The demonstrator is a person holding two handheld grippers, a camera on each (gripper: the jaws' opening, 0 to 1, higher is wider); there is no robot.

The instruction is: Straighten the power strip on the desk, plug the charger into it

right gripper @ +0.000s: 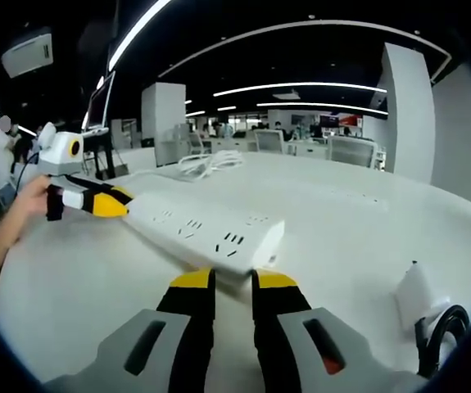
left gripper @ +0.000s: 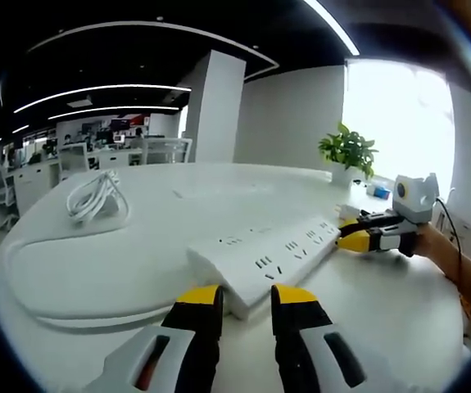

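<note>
1. White plastic power strip (left gripper: 269, 255) lies slantwise mid-desk, a gripper at each end.
2. Left gripper (left gripper: 245, 296) and right gripper (right gripper: 233, 280): fingers narrow, seemingly pinching its ends.
3. Swing both ends together, keeping it flat.
4. White charger (right gripper: 416, 296) waits near right.

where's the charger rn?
The charger lies on the white desk at lower right of the right gripper view, right of the right tongs, apart from the power strip.

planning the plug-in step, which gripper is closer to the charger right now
Right. The right gripper sits at one end of the power strip, charger just beside it; the left gripper is at the opposite end.
</note>
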